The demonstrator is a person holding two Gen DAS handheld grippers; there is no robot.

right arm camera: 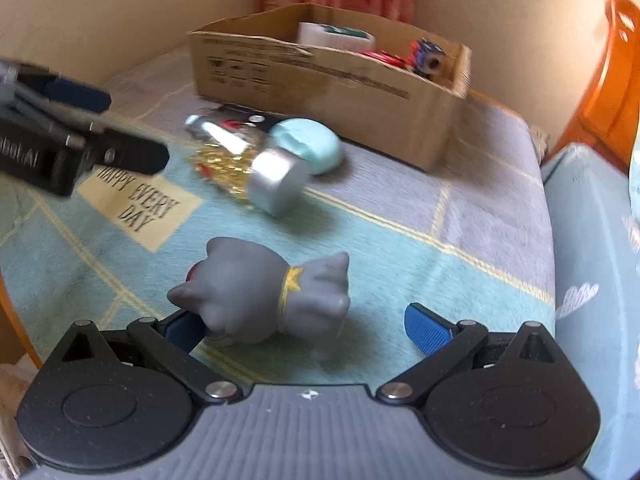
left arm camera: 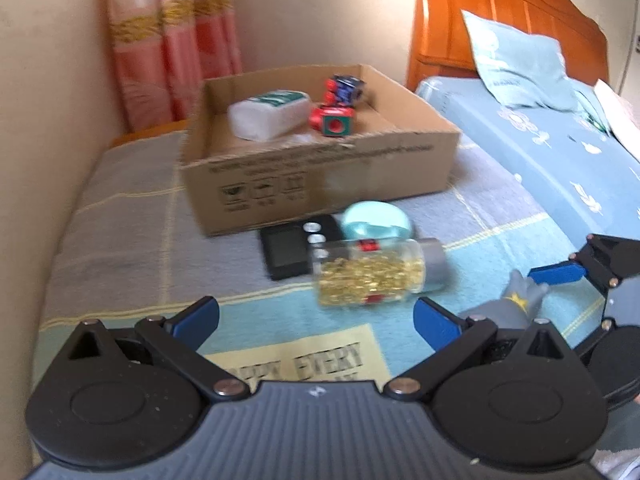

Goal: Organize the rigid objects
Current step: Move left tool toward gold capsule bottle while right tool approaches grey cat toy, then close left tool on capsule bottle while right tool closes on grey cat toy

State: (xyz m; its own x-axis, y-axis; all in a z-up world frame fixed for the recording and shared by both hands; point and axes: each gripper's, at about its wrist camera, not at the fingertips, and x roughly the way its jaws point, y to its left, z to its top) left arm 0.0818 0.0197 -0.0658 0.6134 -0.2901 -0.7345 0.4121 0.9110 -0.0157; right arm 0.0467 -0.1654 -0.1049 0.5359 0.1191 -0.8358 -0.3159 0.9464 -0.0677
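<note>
A grey cat-like figure (right arm camera: 260,296) with a yellow collar lies on the mat between the open fingers of my right gripper (right arm camera: 308,330); it also shows in the left wrist view (left arm camera: 508,304). My left gripper (left arm camera: 316,316) is open and empty, just short of a clear jar of gold pieces (left arm camera: 376,272) with a silver lid, lying on its side. Behind the jar lie a pale blue round case (left arm camera: 376,220) and a black device (left arm camera: 292,248). A cardboard box (left arm camera: 320,176) holds a white bottle (left arm camera: 272,114) and red-blue toy blocks (left arm camera: 340,108).
The things lie on a checked blue-grey mat (left arm camera: 120,216) with a "HAPPY EVERY DAY" patch (right arm camera: 136,204). A bed with a blue sheet (left arm camera: 560,160), a pillow and an orange wooden headboard (left arm camera: 500,8) stands to the right. Wall and pink curtain (left arm camera: 172,48) stand behind.
</note>
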